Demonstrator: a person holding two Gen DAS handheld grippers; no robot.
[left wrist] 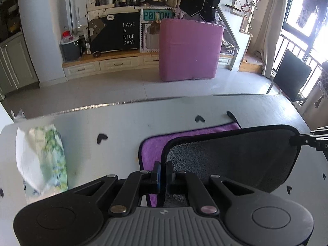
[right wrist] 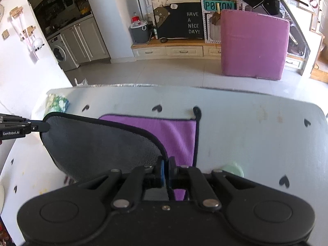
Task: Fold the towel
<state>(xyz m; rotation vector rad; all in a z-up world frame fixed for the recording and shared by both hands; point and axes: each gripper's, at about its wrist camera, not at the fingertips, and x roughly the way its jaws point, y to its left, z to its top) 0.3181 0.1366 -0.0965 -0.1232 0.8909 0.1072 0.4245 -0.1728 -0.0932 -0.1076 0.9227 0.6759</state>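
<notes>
On the white table (left wrist: 127, 123), at about 9 o'clock from your left gripper (left wrist: 163, 176), lies a soft packet with a green leaf print (left wrist: 52, 155), well apart from the work. The table top is smooth and pale, with small black heart marks.

The towel (left wrist: 231, 155) is at the middle of the table, directly at 12 o'clock of both wrist views. It has two faces: a purple one with fine ribs that lies flat, and a grey one with a rough, plush pile. A thin black binding goes around the rounded corners, and a small black hanging loop (right wrist: 197, 110) sticks out at the far corner.

Your left gripper is clamped on one near corner of the towel, the black hem between its pads. Your right gripper (right wrist: 165, 171) is closed in the same way on the other near corner. Between them the near edge is lifted, so the grey underside is turned up and stands over the purple part.

I judge you are in the middle of the first fold. The next move asks you to carry both corners toward 12 o'clock at equal height, to keep the edge tight, and to lay it along the far hem before you release.
</notes>
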